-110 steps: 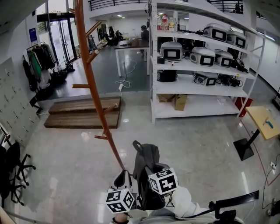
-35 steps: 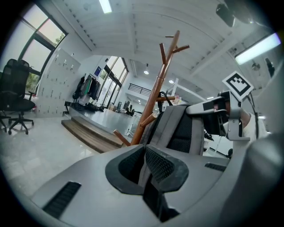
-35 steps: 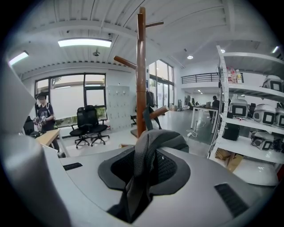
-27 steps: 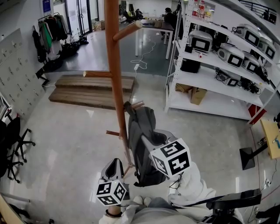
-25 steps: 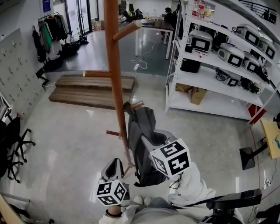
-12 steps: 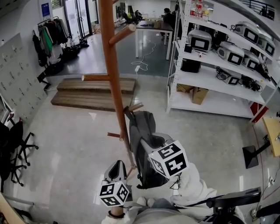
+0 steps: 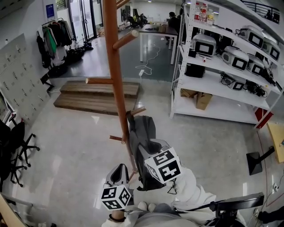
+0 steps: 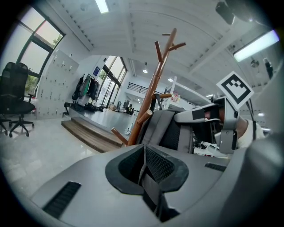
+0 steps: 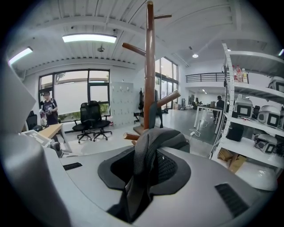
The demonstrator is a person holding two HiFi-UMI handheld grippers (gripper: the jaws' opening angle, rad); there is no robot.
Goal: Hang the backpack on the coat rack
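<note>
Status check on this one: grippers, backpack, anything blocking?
Left gripper shut, empty. Right gripper shut on backpack strap; backpack against coat rack, top loop at a low peg; hooked or not, unclear. Nothing blocking.

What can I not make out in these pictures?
- Coat rack foot: head view, behind the backpack and left gripper.
- Rack top: head view, cut off by the upper edge.
- Print on the shelf bottles: head view, too small.
</note>
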